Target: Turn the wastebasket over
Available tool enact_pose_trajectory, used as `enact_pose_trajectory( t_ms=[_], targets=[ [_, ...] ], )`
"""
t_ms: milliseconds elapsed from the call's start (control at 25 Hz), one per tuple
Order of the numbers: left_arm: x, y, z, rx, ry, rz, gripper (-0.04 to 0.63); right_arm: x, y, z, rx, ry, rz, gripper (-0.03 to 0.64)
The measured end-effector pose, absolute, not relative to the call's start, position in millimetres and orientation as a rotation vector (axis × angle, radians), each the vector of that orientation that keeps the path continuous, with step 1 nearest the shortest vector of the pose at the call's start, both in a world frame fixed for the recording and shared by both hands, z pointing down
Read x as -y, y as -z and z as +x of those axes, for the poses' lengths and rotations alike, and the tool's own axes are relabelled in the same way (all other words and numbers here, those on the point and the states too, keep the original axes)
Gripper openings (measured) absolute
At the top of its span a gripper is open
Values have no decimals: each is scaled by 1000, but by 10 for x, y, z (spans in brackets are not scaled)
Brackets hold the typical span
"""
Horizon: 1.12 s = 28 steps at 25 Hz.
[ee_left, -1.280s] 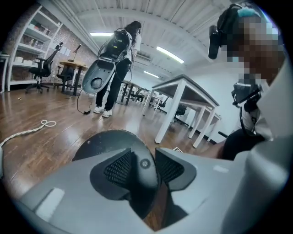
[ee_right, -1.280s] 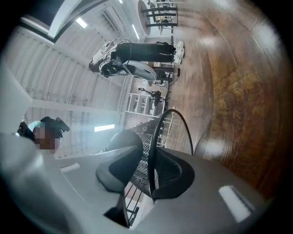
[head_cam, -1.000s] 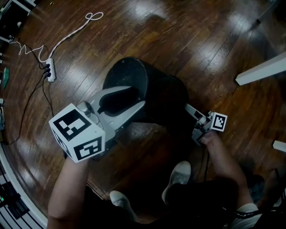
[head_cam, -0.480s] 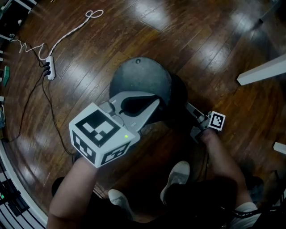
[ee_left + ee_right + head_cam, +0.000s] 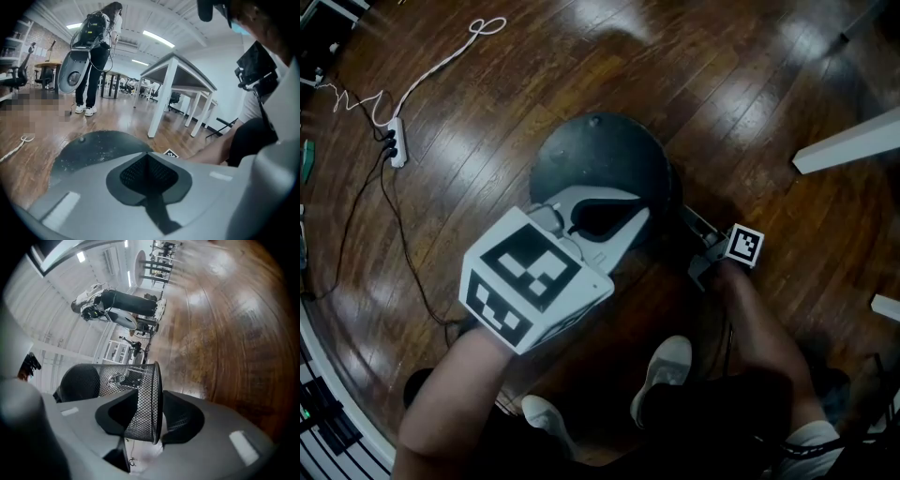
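Now base-up: wastebasket (image 5: pixel 598 161) stands mouth-down on the floor (image 5: pixel 741 103).
Left gripper (image 5: pixel 149 155), jaws together and empty, hovers just above its base (image 5: pixel 93 150); right gripper (image 5: pixel 152 398), jaws just opening, straddles the mesh rim (image 5: pixel 158 380) without pinching, probably letting go. Bare floor beyond both grippers leaves room to withdraw.

Open floor (image 5: pixel 750 84) beyond wastebasket (image 5: pixel 598 161); power strip (image 5: pixel 394 142) far left, table leg (image 5: pixel 848 147) right.

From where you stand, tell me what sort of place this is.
Probably an open-plan office or lab: rows of white tables, office chairs, and long ceiling strip lights.
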<state>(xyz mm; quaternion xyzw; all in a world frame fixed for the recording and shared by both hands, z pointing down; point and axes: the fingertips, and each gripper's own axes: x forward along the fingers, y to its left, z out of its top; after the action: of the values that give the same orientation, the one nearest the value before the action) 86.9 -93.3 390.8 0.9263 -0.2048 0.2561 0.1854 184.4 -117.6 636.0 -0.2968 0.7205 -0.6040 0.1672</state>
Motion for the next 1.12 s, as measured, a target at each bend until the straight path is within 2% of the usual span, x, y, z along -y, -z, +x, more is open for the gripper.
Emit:
enact_pose_trajectory(
  t_ms=[280,360,760,1120],
  targets=[
    [1012,-4047,1045,543,-827,2596,-3,1221,-6280,1594,-2203,1655,-880,147],
    [1030,-4062,1045,543,-852,2592,-3,1231,-6299,1592,-2191,1671,-892,128],
    [986,-4133,1087,491,-930,2598,-3,1117,-6320,1674,-2256,1707,-951,138],
    [1019,-4027,989,406,-743,2617,0,989,-5330,1975,-2723,1267,-1139,179]
  ],
)
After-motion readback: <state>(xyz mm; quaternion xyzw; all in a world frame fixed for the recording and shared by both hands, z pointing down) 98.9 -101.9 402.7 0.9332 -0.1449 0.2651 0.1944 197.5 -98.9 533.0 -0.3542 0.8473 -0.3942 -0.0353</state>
